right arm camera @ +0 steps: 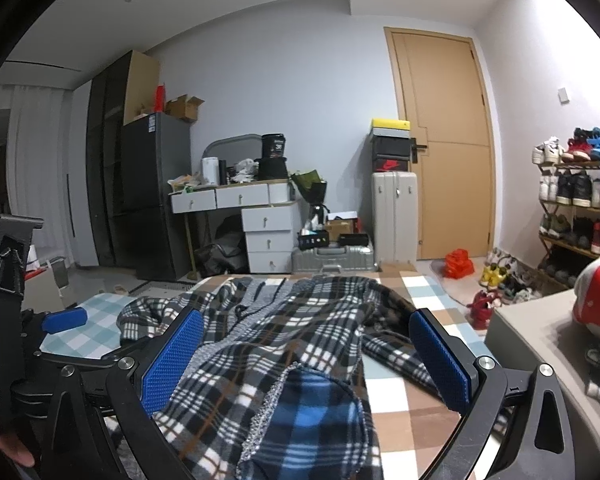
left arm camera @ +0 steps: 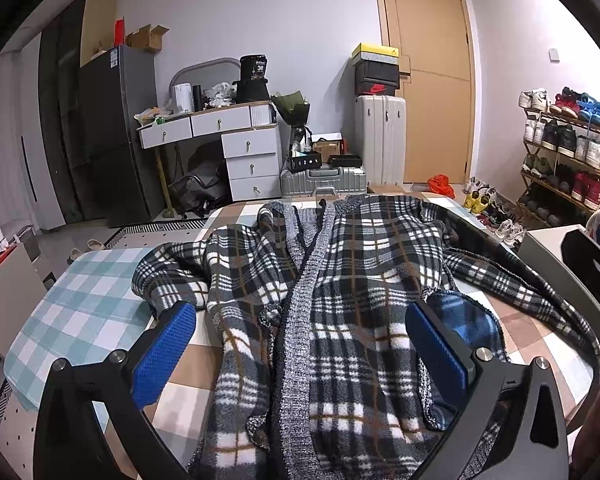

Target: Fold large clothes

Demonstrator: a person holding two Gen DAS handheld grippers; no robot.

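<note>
A large black, white and brown plaid fleece cardigan (left arm camera: pixel 340 288) with a grey knitted front band lies spread and rumpled on a bed with a checked sheet (left arm camera: pixel 84 300). My left gripper (left arm camera: pixel 300 320) is open, its blue pads either side of the cardigan's middle, just above it. In the right wrist view the cardigan (right arm camera: pixel 268 344) lies between the blue pads of my open right gripper (right arm camera: pixel 306 328). A fold showing a blue plaid side (right arm camera: pixel 312 412) sits near the camera. The left gripper (right arm camera: pixel 60 320) shows at the left edge there.
Past the bed stand a white drawer desk (left arm camera: pixel 236 140), a dark fridge (left arm camera: pixel 112 132), suitcases (left arm camera: pixel 380 140) with shoe boxes, and a wooden door (left arm camera: pixel 432 72). A shoe rack (left arm camera: pixel 568 152) and loose shoes are at the right. A grey bedside surface (right arm camera: pixel 540 332) is near right.
</note>
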